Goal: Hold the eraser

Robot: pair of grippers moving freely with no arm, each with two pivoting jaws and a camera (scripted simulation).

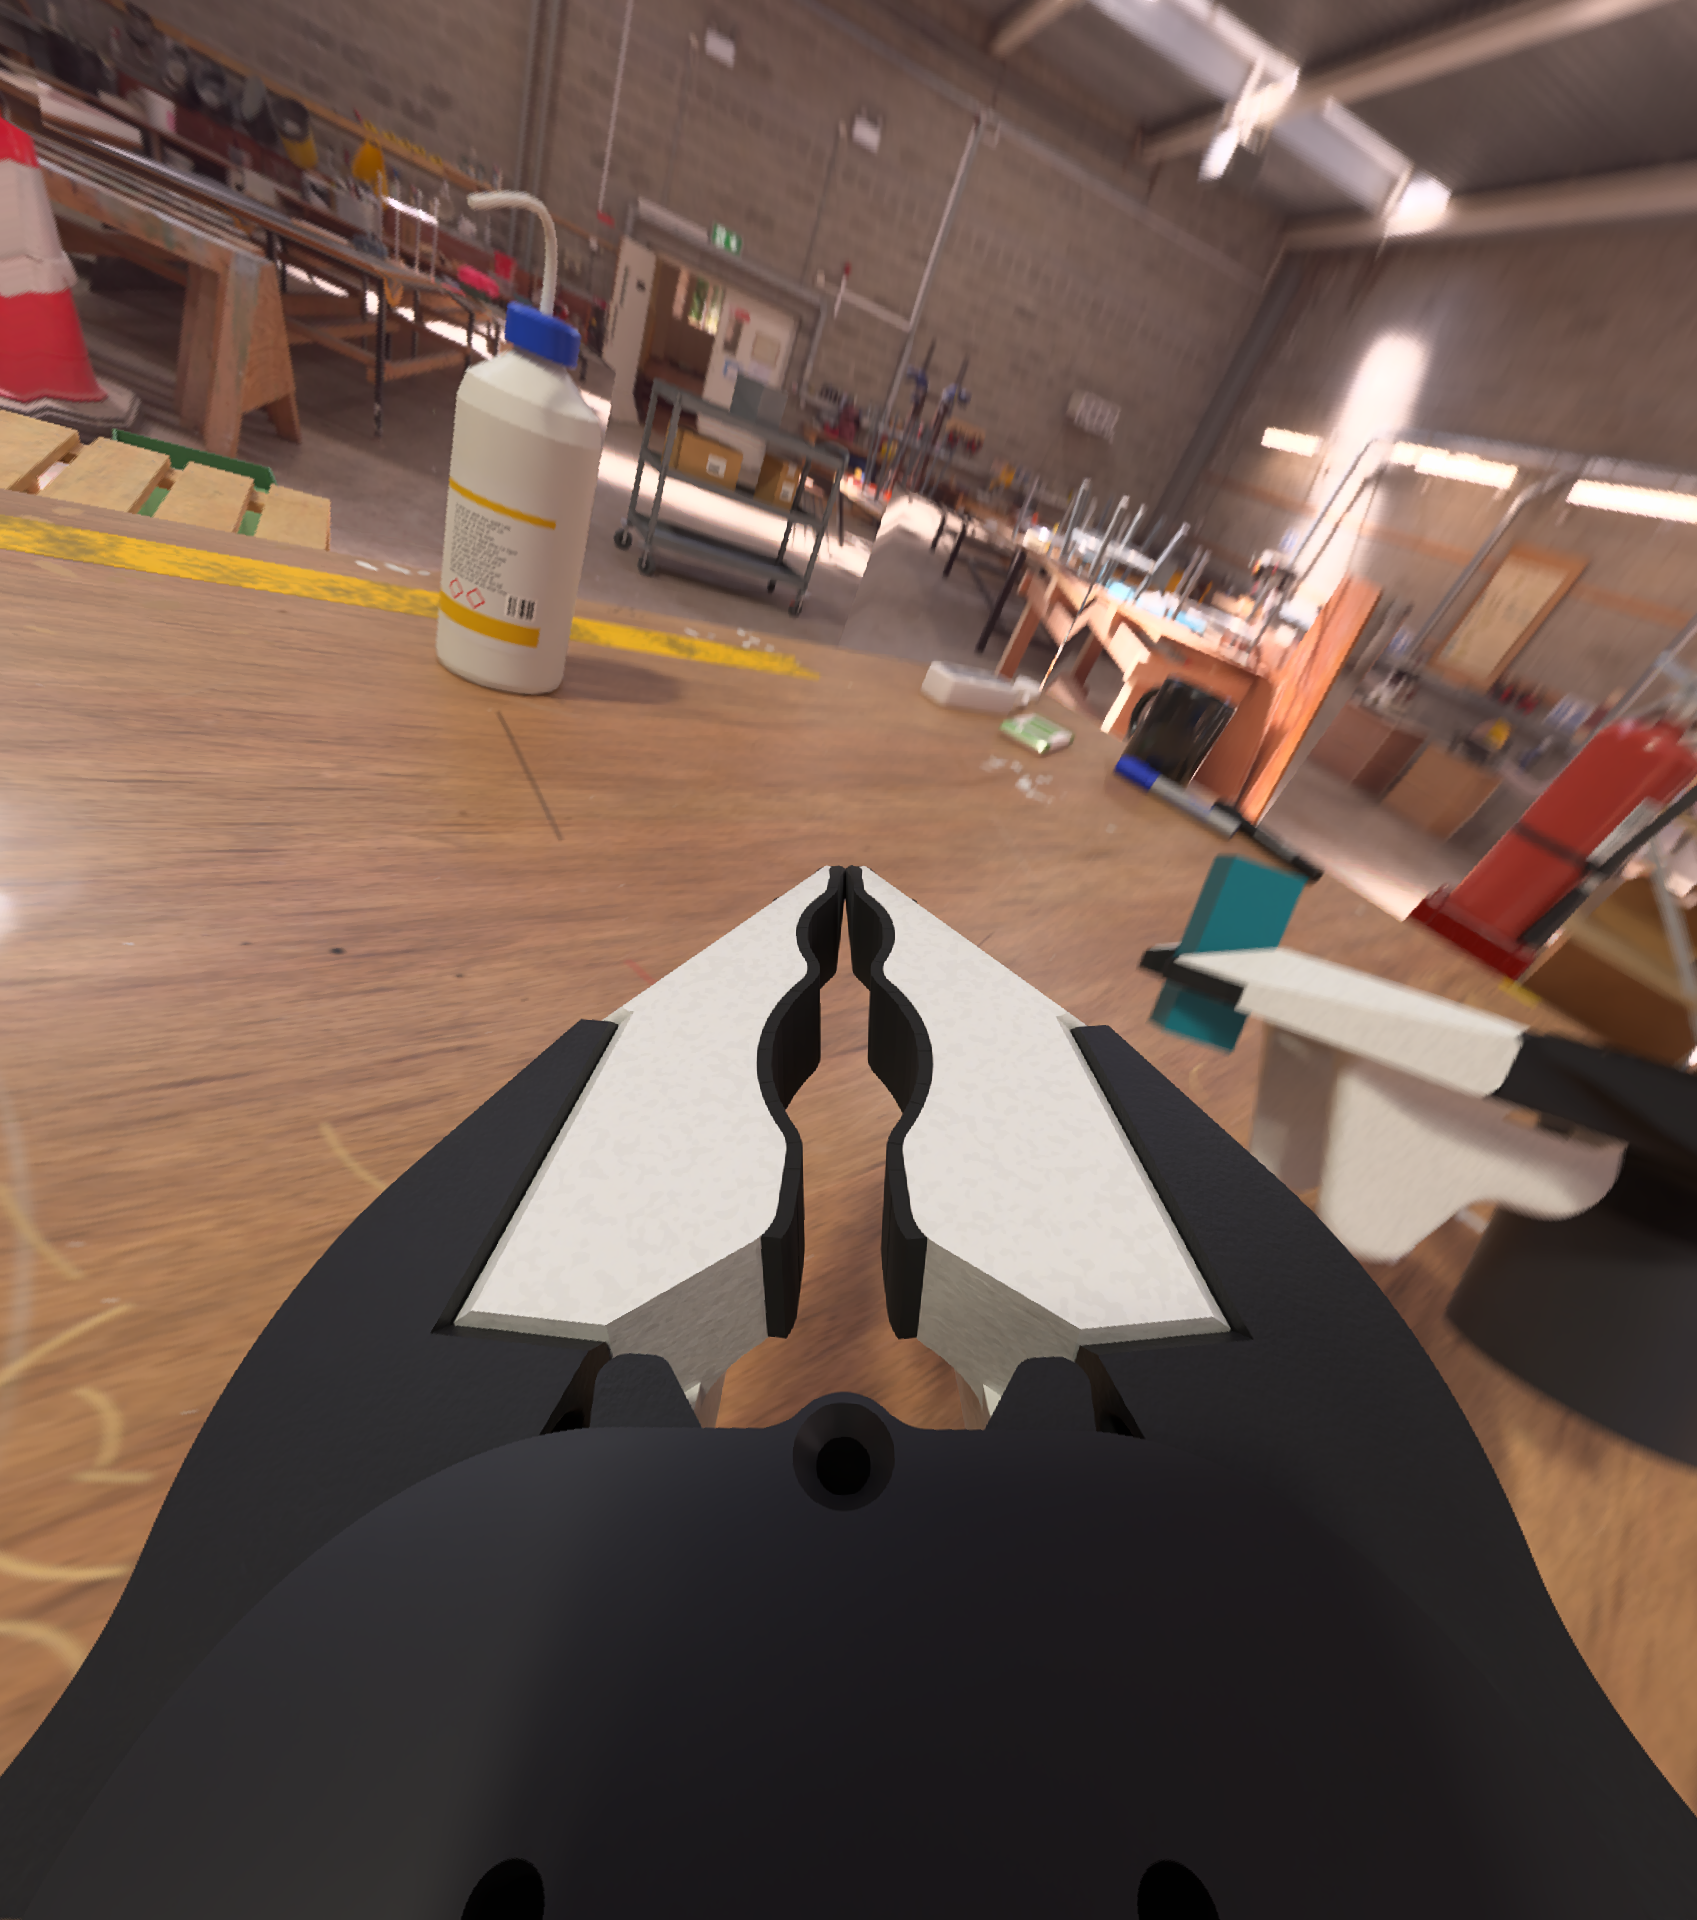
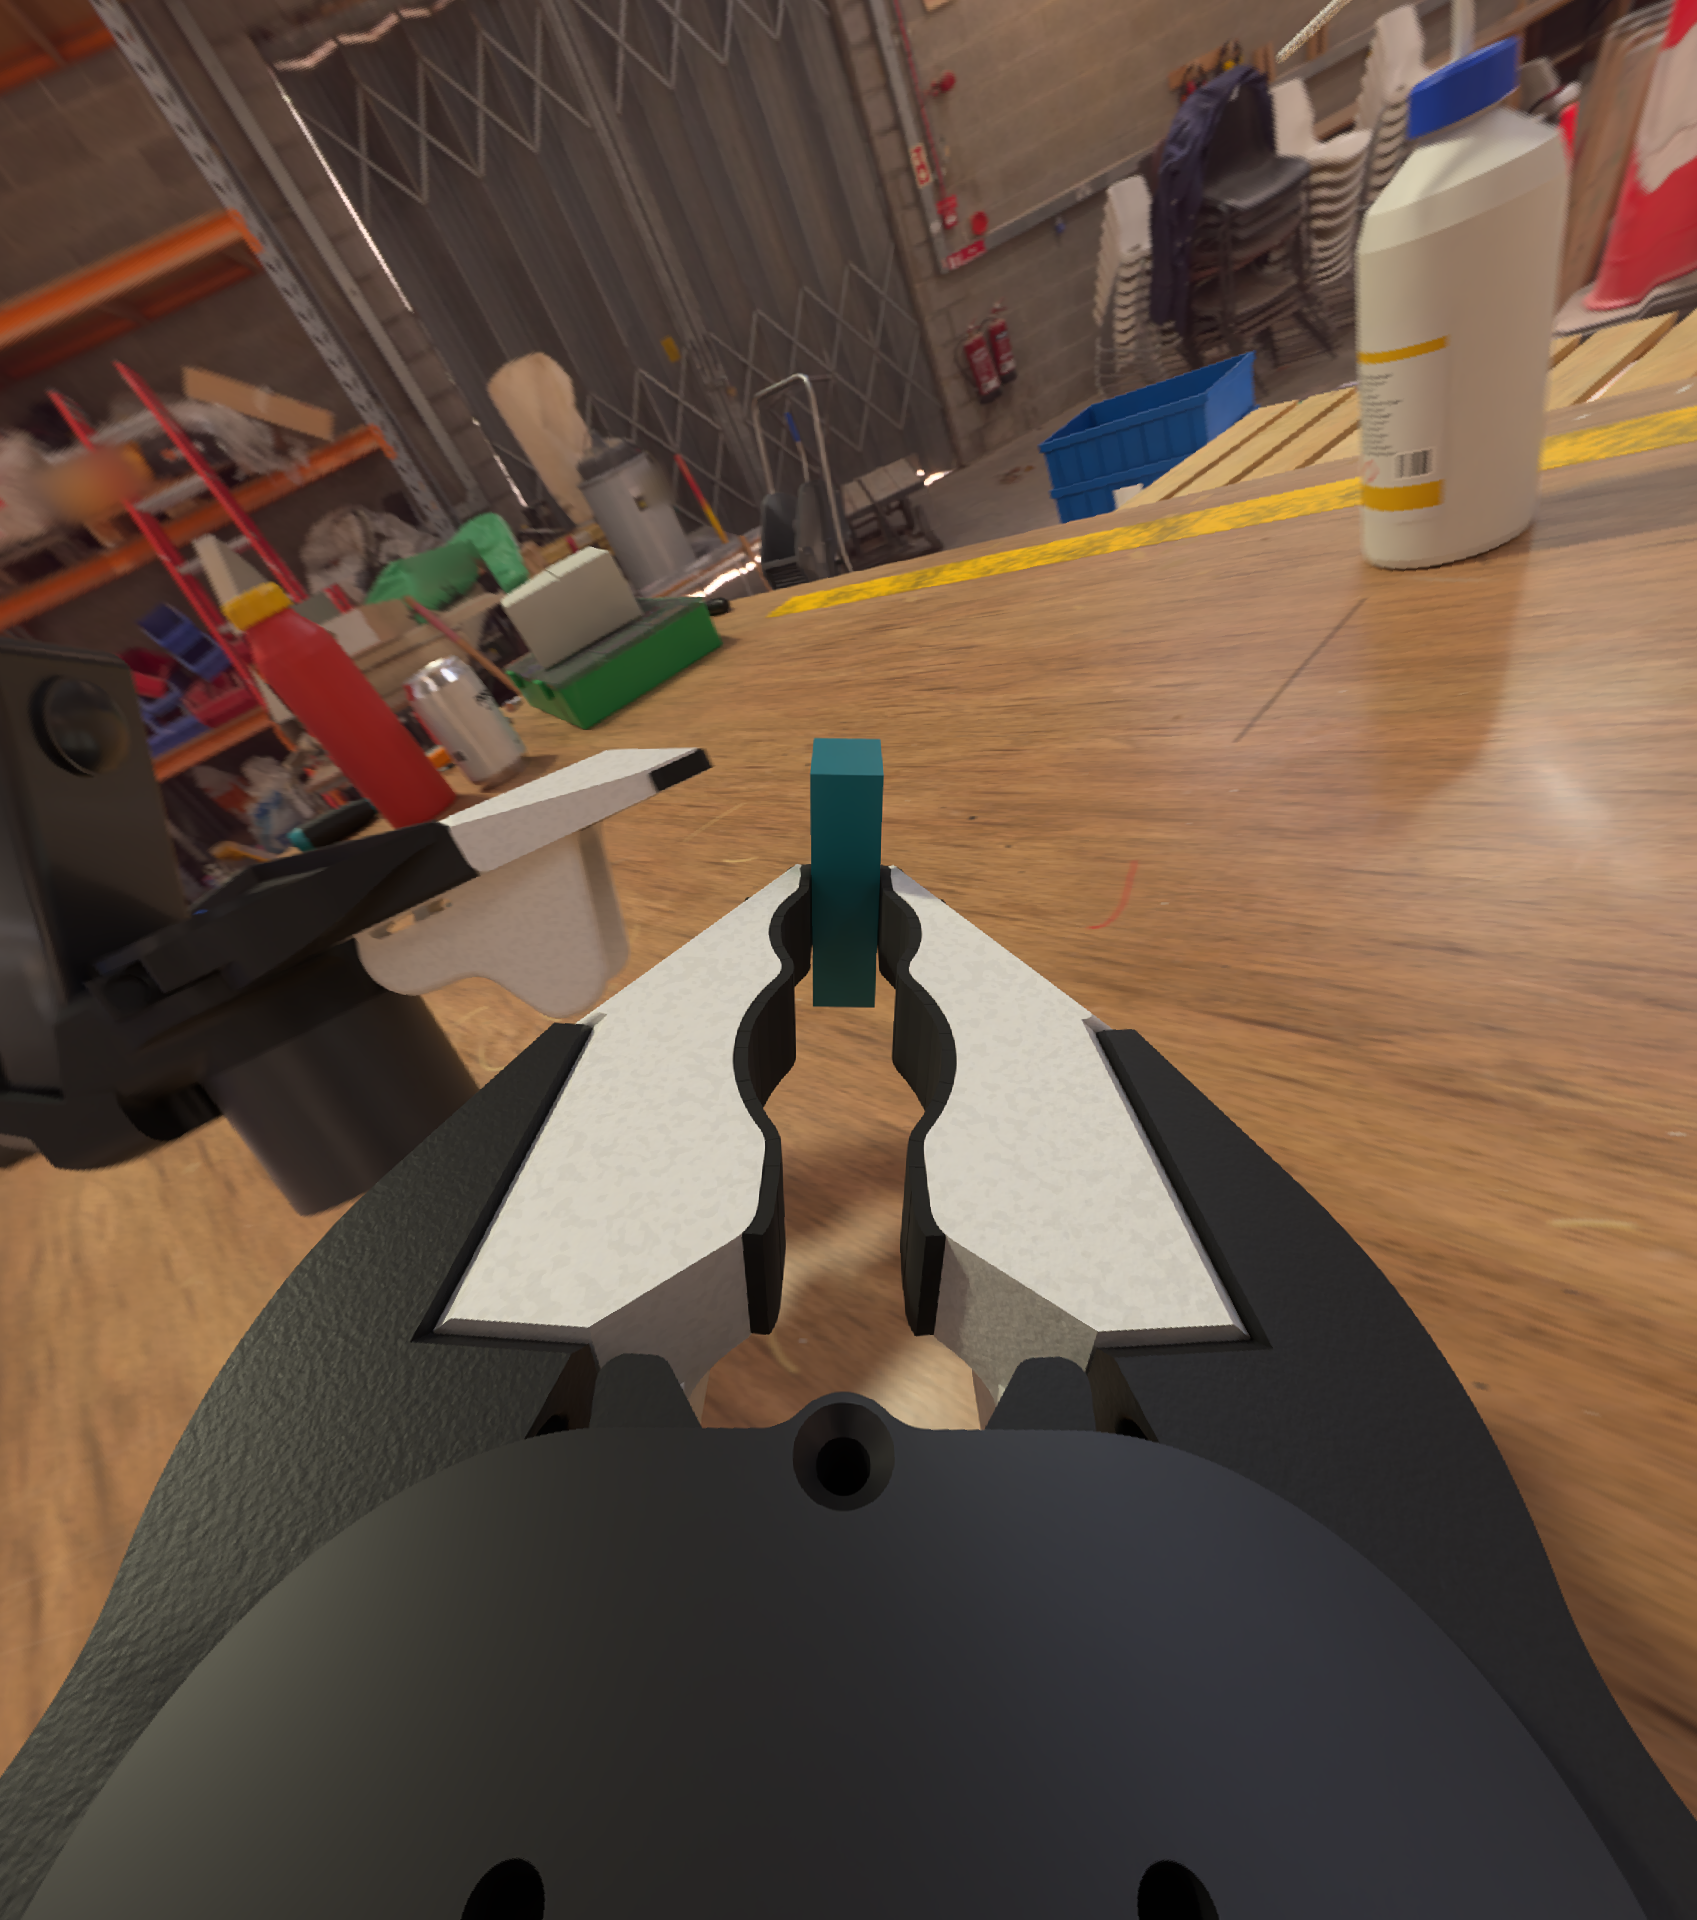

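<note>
The right gripper [image 2: 845, 883] is clamped on the teal eraser [image 2: 845, 873], which stands upright between the fingertips, lifted clear of the wooden desk [image 2: 1343, 935]. The pads bite its lower half; the upper half sticks up above the tips and the bottom end hangs down into the gap behind them. In the left wrist view the same eraser [image 1: 1233, 951] shows pinched in that gripper out to the right, toward the desk's right edge, with air beneath it.

The left gripper [image 1: 842, 878] has its tips together on nothing and hovers over the open middle of the desk, just beside the right one.

To hold well, I would keep the squeeze steady and the wrist level: the grip sits only at the very fingertips, so a tilt or jolt could let the block pivot or slip. The empty gripper is best kept apart from it.

Farther off, a white wash bottle [image 1: 517, 520] with a blue cap stands near the far edge by the yellow stripe [image 1: 148, 556]. A marker [image 1: 1176, 795] and a small green packet [image 1: 1036, 732] lie toward the far right corner.
</note>
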